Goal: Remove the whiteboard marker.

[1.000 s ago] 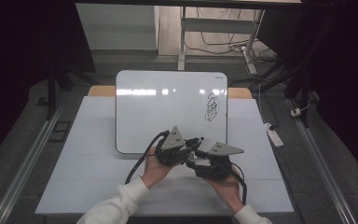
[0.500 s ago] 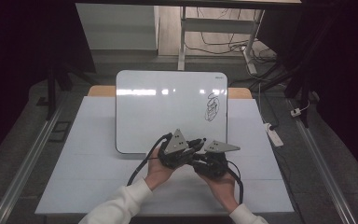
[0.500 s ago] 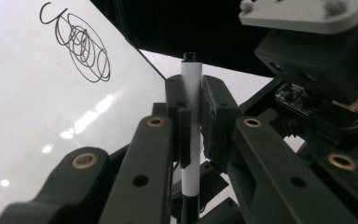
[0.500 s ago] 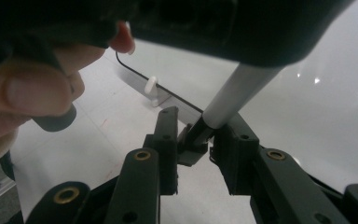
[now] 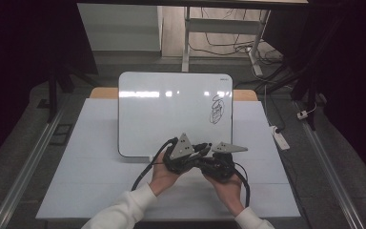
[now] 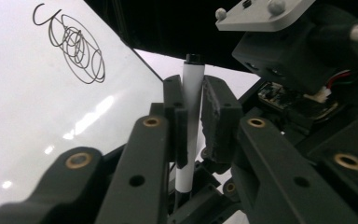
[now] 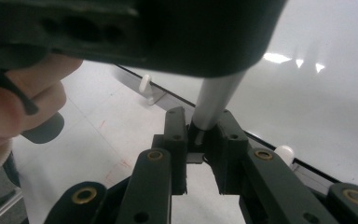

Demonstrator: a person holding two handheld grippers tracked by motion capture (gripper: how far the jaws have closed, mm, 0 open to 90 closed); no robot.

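A white marker (image 6: 192, 88) with a black end stands between the jaws of my left gripper (image 6: 193, 112), which is shut on its barrel. In the right gripper view the marker's barrel (image 7: 214, 100) runs down into my right gripper (image 7: 200, 135), whose jaws are shut around its lower end. From above, the left gripper (image 5: 186, 153) and right gripper (image 5: 218, 161) are pressed close together just in front of the whiteboard (image 5: 171, 109). The marker itself is hidden between them there. A black scribble (image 5: 216, 109) sits near the board's right edge.
The whiteboard lies on a white table top (image 5: 100, 181), with bare surface left and right of the hands. A white power strip (image 5: 280, 137) and cables lie on the floor to the right. Metal rails (image 5: 28, 167) run along both sides.
The two grippers stay joined on the marker. The left one has shifted slightly right and toward the person; the board and scribble are unchanged.
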